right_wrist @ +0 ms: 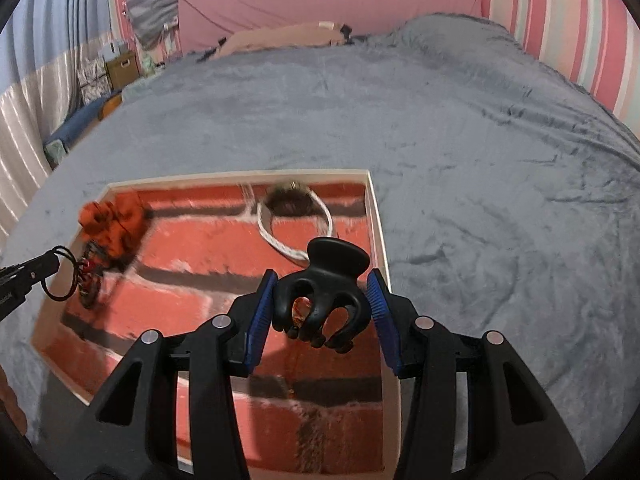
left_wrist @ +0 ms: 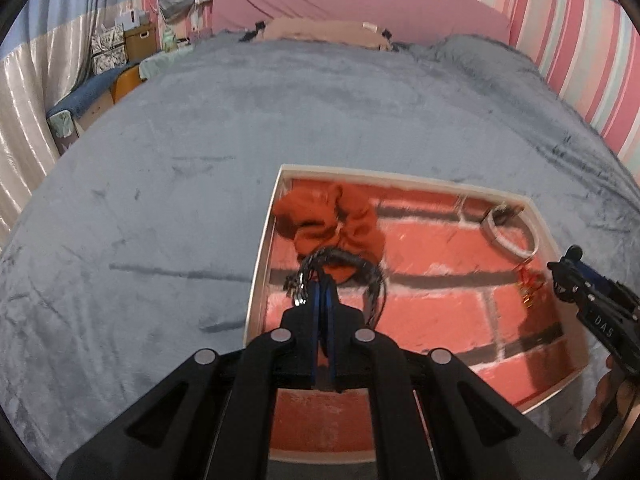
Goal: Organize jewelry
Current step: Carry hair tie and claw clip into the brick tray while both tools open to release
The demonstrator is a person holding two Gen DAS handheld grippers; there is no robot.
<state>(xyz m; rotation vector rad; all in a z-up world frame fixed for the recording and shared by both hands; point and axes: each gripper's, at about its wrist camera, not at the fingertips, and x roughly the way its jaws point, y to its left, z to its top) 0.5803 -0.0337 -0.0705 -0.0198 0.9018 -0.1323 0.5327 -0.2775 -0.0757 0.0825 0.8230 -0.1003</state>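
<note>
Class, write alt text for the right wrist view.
The right gripper holds a black claw hair clip between blue pads, above a brick-patterned tray on a grey blanket. In the tray lie an orange scrunchie and a white bangle.

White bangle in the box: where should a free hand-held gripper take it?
Grip the near arc of the white bangle, coming from above with one finger inside the loop and one outside. It seems to lie flat on the box floor near the far wall, its open centre leaving finger room.

Grey plush bed (left_wrist: 320, 120) is filling the room; pink headboard (left_wrist: 360, 4) beyond it, striped wall (left_wrist: 580, 60) flanking its right.
</note>
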